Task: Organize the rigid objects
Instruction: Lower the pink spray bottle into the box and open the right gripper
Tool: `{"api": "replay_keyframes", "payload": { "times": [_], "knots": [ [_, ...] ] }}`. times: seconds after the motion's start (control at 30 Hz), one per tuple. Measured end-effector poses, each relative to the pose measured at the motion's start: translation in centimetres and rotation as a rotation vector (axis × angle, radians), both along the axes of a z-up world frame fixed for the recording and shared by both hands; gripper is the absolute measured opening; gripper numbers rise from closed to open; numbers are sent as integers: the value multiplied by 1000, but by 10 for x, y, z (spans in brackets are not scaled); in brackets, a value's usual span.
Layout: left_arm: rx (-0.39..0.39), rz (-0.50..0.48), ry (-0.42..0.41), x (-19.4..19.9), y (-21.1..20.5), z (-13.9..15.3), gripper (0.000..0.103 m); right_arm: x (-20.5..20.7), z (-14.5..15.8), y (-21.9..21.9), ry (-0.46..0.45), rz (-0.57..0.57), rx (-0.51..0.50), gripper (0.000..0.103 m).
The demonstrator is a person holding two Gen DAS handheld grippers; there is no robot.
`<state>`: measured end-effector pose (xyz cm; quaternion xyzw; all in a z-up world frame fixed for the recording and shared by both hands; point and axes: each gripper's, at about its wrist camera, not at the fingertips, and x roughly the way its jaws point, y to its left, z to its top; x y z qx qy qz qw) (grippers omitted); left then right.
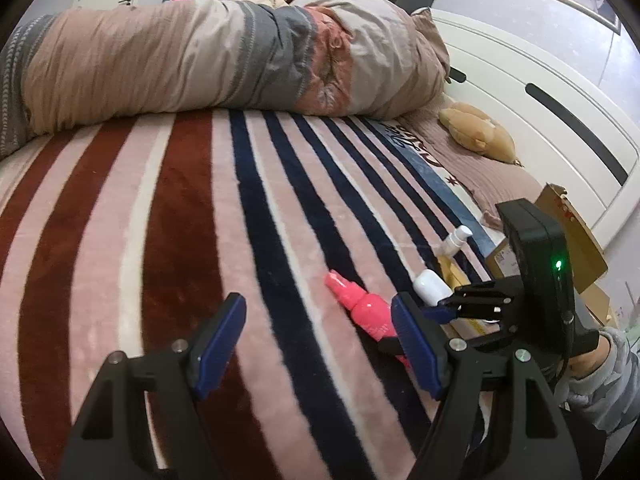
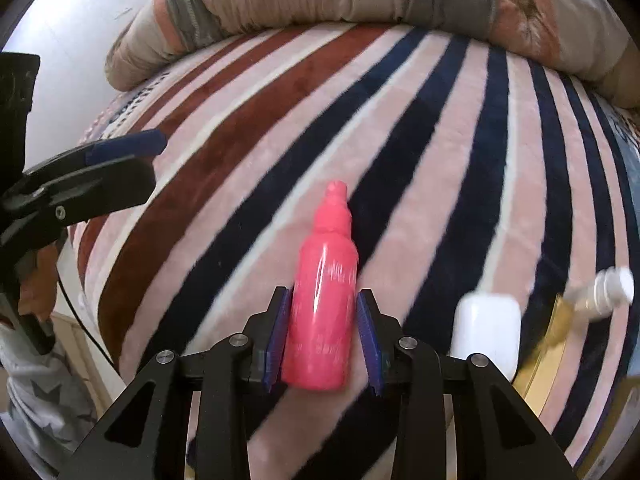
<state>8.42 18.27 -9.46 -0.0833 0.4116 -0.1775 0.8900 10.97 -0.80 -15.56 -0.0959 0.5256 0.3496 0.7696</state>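
Note:
A pink spray bottle [image 2: 324,300] lies on the striped blanket [image 2: 440,160], nozzle pointing away. My right gripper [image 2: 322,298] is shut on its body, a blue pad on each side. In the left wrist view the same pink bottle [image 1: 366,306] lies beside my right gripper [image 1: 452,310]. My left gripper [image 1: 318,304] hovers open over the blanket with nothing between its fingers; it shows at the left edge of the right wrist view as the left gripper [image 2: 148,160]. A white rounded case [image 2: 486,328] and a small clear pump bottle [image 2: 604,292] lie just right of the pink bottle.
A gold flat box [image 2: 552,340] lies under the pump bottle. An open cardboard box [image 1: 572,232] stands at the bed's right edge. A rolled duvet [image 1: 200,64] spans the far side, with a plush toy [image 1: 476,132] near the white headboard [image 1: 540,120].

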Motion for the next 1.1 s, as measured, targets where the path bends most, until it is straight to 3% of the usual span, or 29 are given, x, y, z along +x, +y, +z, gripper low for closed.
{"api": "replay_keyframes", "payload": {
  "times": [0.07,0.2,0.53,0.63,0.83,1.1],
  "knots": [
    [-29,-21,24,0,-7,-7,72,-4,-7,-2,7,19,-9,28],
    [-71,-61,51,-3,-21,-13,72,-18,3,-9,-71,18,5,27],
    [-199,-171,-27,-26,-73,38,70,-78,93,-54,-272,86,172,27],
    [-190,-203,-104,-36,-99,67,57,-96,116,-80,-320,82,218,27],
    [-157,-274,-249,-52,-167,121,43,-117,158,-144,-420,23,291,27],
    [-131,-448,-292,-35,-286,158,38,-119,177,-257,-488,-138,339,27]
  ]
}}
